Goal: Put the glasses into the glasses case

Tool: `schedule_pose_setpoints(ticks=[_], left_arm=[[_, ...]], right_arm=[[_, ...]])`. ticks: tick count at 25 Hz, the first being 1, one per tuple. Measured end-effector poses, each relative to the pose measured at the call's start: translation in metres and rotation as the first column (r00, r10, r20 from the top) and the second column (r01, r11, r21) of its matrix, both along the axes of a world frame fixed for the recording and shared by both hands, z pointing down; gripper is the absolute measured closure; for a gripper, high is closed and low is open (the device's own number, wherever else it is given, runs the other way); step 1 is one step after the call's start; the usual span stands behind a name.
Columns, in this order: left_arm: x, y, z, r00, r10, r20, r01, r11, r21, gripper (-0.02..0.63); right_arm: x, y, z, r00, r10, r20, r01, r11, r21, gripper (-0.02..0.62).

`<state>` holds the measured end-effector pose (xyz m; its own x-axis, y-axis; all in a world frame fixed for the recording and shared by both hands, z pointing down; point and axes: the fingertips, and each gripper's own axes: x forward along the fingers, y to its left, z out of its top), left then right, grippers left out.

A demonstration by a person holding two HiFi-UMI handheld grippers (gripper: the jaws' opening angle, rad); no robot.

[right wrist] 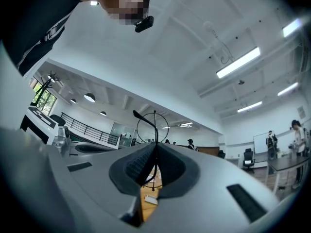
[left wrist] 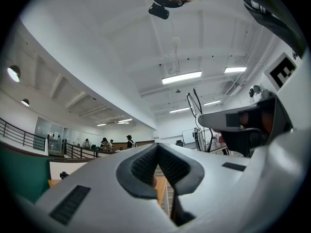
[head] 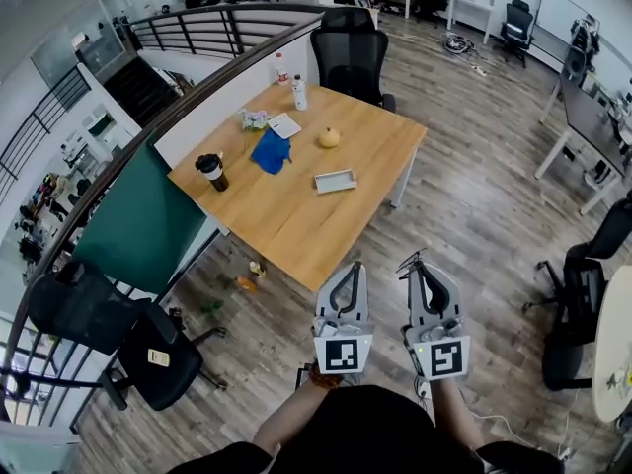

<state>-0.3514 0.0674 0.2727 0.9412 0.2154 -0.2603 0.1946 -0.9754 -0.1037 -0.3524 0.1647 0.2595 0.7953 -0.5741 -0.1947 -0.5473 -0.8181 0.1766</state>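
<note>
Thin black wire-framed glasses (head: pixel 409 262) stick up from the tips of my right gripper (head: pixel 420 266), whose jaws are shut on them. In the right gripper view a round lens (right wrist: pixel 154 125) stands just above the closed pads. My left gripper (head: pixel 352 268) hangs beside it with its jaws together and nothing in them. Both grippers are over the wooden floor, short of the table's near corner. A flat pale rectangular case (head: pixel 336 181) lies on the wooden table (head: pixel 296 225). In the left gripper view the glasses (left wrist: pixel 194 103) show beside the right gripper (left wrist: pixel 243 127).
The table also carries a blue cloth (head: pixel 271 151), a yellow round object (head: pixel 329 138), a dark cup (head: pixel 211 171), a white bottle (head: pixel 299 93) and a white pad (head: pixel 284 125). Black office chairs stand behind it (head: pixel 352 57) and at the left (head: pixel 158 358). A railing (head: pixel 197 33) curves along the left.
</note>
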Motion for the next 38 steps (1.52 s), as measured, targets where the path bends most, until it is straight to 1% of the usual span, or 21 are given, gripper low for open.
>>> schedule_pose_setpoints(ticks=[3,7,9,13,17,18,20,22,27,31,34,36,38], left_arm=[[0.025,-0.007,-0.003,1.000,-0.012,-0.011,0.011,0.999,-0.033,0.586],[0.055,-0.019,0.000,1.000,-0.026,-0.010,0.026,0.999,-0.019,0.588],[0.068,-0.024,0.006,0.999,-0.033,0.002,0.033,0.998,-0.045,0.587],[0.091,-0.030,0.016,0.999,-0.044,0.022,0.045,0.997,-0.063,0.587],[0.109,-0.027,0.018,0.999,-0.039,0.029,0.040,0.998,-0.053,0.586],[0.114,-0.026,0.019,0.999,-0.038,0.031,0.040,0.998,-0.057,0.587],[0.123,-0.022,0.021,0.998,-0.037,0.044,0.040,0.997,-0.067,0.587],[0.131,-0.017,0.023,0.998,-0.041,0.052,0.044,0.997,-0.059,0.588],[0.160,-0.002,0.022,0.995,-0.081,0.057,0.082,0.997,-0.011,0.588],[0.191,0.017,0.020,0.993,-0.103,0.058,0.104,0.995,-0.004,0.586],[0.214,0.037,0.018,0.992,-0.113,0.056,0.112,0.993,0.026,0.587],[0.232,0.050,0.017,0.991,-0.122,0.062,0.120,0.992,0.034,0.586],[0.250,0.064,0.014,0.990,-0.128,0.061,0.126,0.992,0.032,0.587]], right_arm=[[0.026,-0.005,-0.001,1.000,-0.003,-0.003,0.003,1.000,-0.010,0.580],[0.058,-0.017,0.001,1.000,-0.015,0.004,0.016,1.000,-0.025,0.581],[0.070,-0.022,0.002,1.000,-0.023,0.003,0.023,0.999,-0.034,0.581],[0.092,-0.029,-0.010,0.999,-0.022,-0.046,0.021,1.000,-0.015,0.581],[0.108,-0.022,0.010,1.000,-0.024,0.019,0.025,0.998,-0.051,0.581],[0.113,-0.020,0.009,1.000,-0.019,0.014,0.019,0.999,-0.046,0.581],[0.124,-0.015,0.000,1.000,-0.008,-0.017,0.008,1.000,-0.017,0.581],[0.135,-0.009,-0.002,1.000,-0.008,-0.028,0.008,1.000,0.002,0.581],[0.170,0.011,0.018,0.998,-0.046,0.036,0.047,0.999,-0.007,0.581],[0.207,0.029,0.018,0.997,-0.067,0.033,0.067,0.998,0.013,0.581],[0.234,0.047,0.014,0.997,-0.074,0.019,0.073,0.997,0.039,0.581],[0.251,0.061,0.015,0.996,-0.083,0.030,0.082,0.996,0.037,0.581],[0.269,0.075,0.013,0.996,-0.086,0.023,0.085,0.995,0.044,0.581]])
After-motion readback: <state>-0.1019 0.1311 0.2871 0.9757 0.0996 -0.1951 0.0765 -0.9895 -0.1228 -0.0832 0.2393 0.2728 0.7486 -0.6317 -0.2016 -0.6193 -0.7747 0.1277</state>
